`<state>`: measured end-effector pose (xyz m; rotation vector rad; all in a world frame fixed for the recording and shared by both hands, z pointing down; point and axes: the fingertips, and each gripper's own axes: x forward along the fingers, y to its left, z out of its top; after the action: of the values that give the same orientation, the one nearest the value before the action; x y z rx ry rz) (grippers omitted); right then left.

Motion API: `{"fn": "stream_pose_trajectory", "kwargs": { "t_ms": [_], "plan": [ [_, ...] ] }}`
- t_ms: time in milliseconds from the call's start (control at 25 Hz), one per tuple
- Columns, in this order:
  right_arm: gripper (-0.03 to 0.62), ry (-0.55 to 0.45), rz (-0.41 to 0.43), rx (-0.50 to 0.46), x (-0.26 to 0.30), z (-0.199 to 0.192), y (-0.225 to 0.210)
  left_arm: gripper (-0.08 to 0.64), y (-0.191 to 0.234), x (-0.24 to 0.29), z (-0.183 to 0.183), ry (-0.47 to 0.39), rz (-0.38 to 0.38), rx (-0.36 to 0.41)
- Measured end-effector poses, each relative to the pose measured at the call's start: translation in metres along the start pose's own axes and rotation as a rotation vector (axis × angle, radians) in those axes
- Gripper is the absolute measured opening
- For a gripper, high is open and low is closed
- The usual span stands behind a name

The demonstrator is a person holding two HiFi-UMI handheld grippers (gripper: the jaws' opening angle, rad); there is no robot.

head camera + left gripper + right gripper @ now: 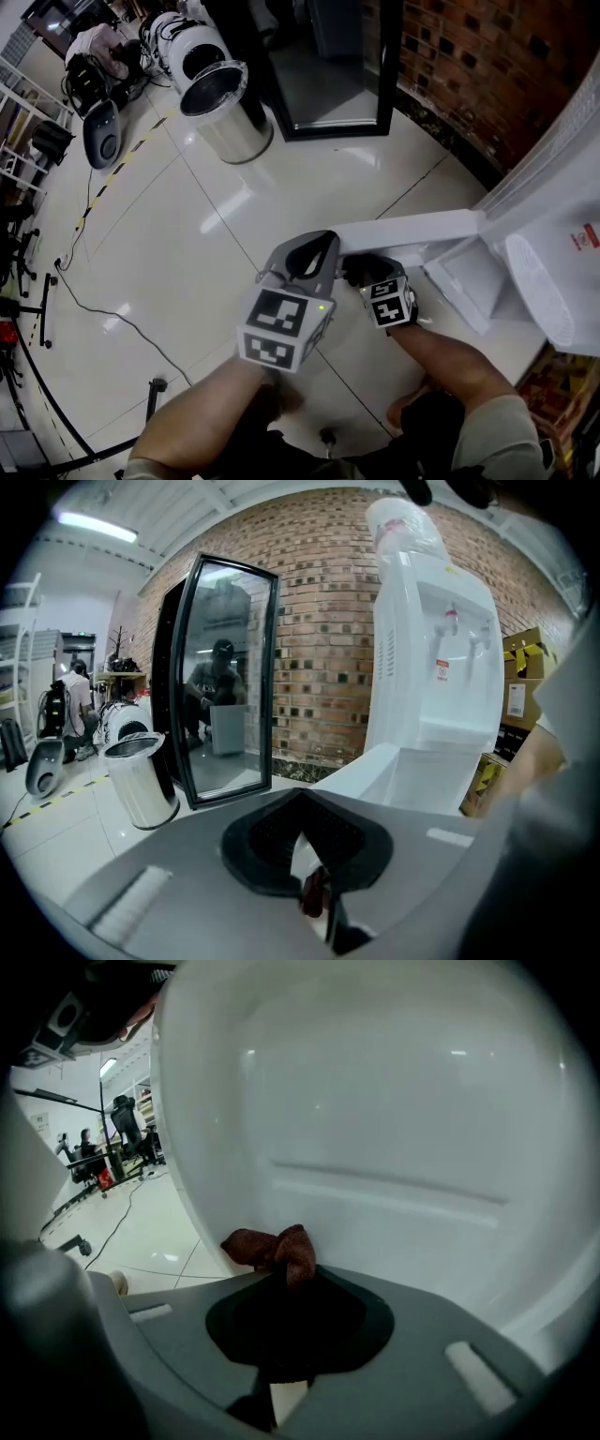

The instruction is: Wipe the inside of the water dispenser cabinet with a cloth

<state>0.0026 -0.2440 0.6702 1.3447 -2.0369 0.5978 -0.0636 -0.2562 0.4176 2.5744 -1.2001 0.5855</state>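
The left gripper (314,248) is shut and holds nothing. The right gripper (359,272) is clamped on the brown cloth (275,1249), right by the white inside of the open cabinet door (394,1129). I think the wiping has just begun. The water dispenser (553,234) cabinet is still left to wipe.

Lower centre of the frame: the left gripper (317,246) and right gripper (354,272), grey moulded shells with black insets round the jaws, each topped by a white cube (279,328) printed with black square markers. Lower right, a grey short sleeve (502,427).
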Motion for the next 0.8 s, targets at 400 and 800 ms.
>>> {"fn": "stream_pose_trajectory", "kwargs": {
  "t_ms": [400,800],
  "plan": [
    [0.065,0.026,-0.170,0.054,-0.029,-0.025,-0.077,0.000,0.004,0.004,0.004,-0.014,0.018,0.006],
    [0.064,0.050,-0.302,0.088,-0.084,-0.063,-0.145,0.000,0.007,0.008,0.006,-0.016,0.064,-0.005]
  ]
}}
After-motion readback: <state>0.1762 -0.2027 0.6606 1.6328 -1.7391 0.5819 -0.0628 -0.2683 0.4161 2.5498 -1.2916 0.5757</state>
